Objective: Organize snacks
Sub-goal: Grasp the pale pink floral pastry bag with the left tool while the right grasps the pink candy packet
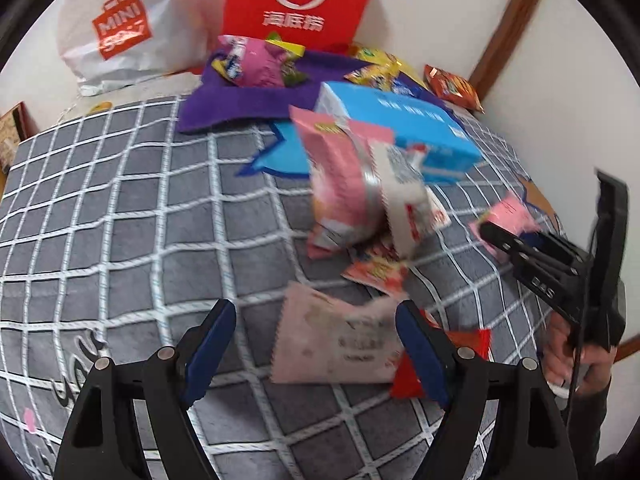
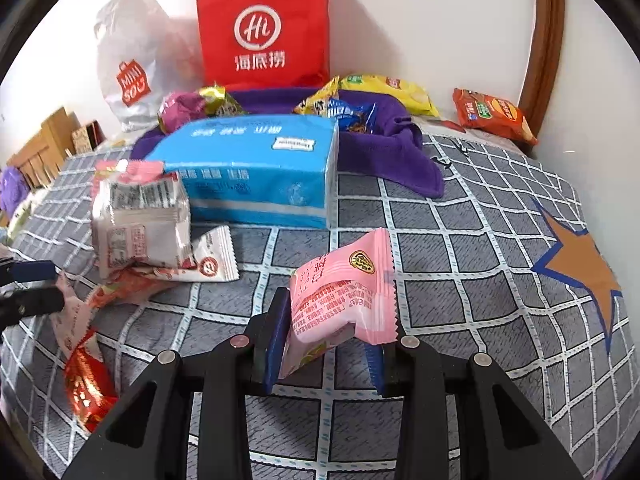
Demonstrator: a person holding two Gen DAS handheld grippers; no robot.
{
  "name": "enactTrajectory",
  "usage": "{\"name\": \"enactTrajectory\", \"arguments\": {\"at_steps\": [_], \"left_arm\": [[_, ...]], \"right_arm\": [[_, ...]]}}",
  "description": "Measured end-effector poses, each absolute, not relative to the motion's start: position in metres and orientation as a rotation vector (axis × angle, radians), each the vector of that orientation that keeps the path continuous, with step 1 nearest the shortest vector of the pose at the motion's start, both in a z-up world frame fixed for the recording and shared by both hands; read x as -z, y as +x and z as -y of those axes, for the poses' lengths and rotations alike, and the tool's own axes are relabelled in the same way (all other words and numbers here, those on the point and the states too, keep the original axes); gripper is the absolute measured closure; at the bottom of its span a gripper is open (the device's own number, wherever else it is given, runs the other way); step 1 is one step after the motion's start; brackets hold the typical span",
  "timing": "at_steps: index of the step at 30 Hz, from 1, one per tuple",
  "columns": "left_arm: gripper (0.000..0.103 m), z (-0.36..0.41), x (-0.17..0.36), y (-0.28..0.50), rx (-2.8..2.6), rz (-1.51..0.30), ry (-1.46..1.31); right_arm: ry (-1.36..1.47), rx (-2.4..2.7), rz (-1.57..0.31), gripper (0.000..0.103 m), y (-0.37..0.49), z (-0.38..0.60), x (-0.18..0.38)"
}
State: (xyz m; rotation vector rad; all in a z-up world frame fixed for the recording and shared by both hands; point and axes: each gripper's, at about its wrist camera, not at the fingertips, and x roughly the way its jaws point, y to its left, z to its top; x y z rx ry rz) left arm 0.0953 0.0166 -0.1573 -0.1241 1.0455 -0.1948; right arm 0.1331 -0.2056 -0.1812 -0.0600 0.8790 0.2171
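Note:
My right gripper (image 2: 326,340) is shut on a pink snack packet (image 2: 344,292) and holds it above the grey checked blanket (image 2: 460,264); it also shows at the right of the left wrist view (image 1: 496,236). My left gripper (image 1: 316,344) is open and empty, its jaws either side of a pale pink packet (image 1: 336,344) lying on the blanket. A pile of pink and white packets (image 1: 360,192) stands beyond it, against a blue box (image 1: 400,128). More snacks (image 2: 352,108) lie on a purple cloth (image 2: 396,152).
A red paper bag (image 2: 264,28) and a white plastic bag (image 2: 132,80) stand at the wall behind. An orange packet (image 2: 494,116) lies at the far right by a wooden frame (image 2: 544,40). A red packet (image 2: 88,388) lies at the near left.

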Motion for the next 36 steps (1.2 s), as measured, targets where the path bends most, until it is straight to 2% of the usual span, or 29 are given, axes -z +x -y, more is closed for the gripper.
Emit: {"name": "enactTrajectory", "arguments": {"at_steps": [5,6,7,10,12,15,18,20,22,24,29,31,36], "left_arm": [[0.023,0.003,0.166,0.085,0.140,-0.997,-0.008],[0.031,0.005,0.165,0.085,0.133,-0.989,0.009],[0.047,0.007,0.164,0.083,0.126,-0.968,0.030],[0.056,0.000,0.160,0.087,0.127,-0.963,0.018],[0.059,-0.011,0.154,0.091,0.108,-0.945,-0.009],[0.059,-0.028,0.151,0.100,0.063,-0.931,-0.022],[0.054,-0.037,0.159,0.105,0.059,-0.945,-0.051],[0.046,-0.042,0.166,0.104,0.066,-0.950,-0.080],[0.032,-0.037,0.169,0.099,0.075,-0.929,-0.057],[0.026,-0.031,0.170,0.095,0.072,-0.932,-0.026],[0.027,-0.029,0.171,0.093,0.056,-0.925,-0.023],[0.034,-0.031,0.171,0.091,0.044,-0.918,-0.036],[0.044,-0.037,0.169,0.087,0.052,-0.898,-0.073]], "right_arm": [[-0.026,-0.228,-0.920,0.068,0.139,0.210,0.187],[-0.010,-0.232,-0.927,0.068,0.140,0.212,0.188],[0.004,-0.237,-0.929,0.068,0.140,0.214,0.188],[0.005,-0.235,-0.929,0.068,0.140,0.214,0.189],[-0.014,-0.226,-0.928,0.068,0.140,0.211,0.189],[-0.019,-0.227,-0.929,0.066,0.140,0.210,0.189],[-0.015,-0.232,-0.932,0.065,0.140,0.211,0.190],[-0.023,-0.229,-0.931,0.065,0.139,0.211,0.190],[-0.025,-0.228,-0.931,0.065,0.139,0.211,0.190],[-0.025,-0.230,-0.932,0.064,0.139,0.211,0.190],[-0.024,-0.238,-0.933,0.062,0.140,0.210,0.190],[-0.025,-0.239,-0.933,0.061,0.140,0.210,0.190],[-0.018,-0.246,-0.934,0.059,0.140,0.211,0.190]]}}
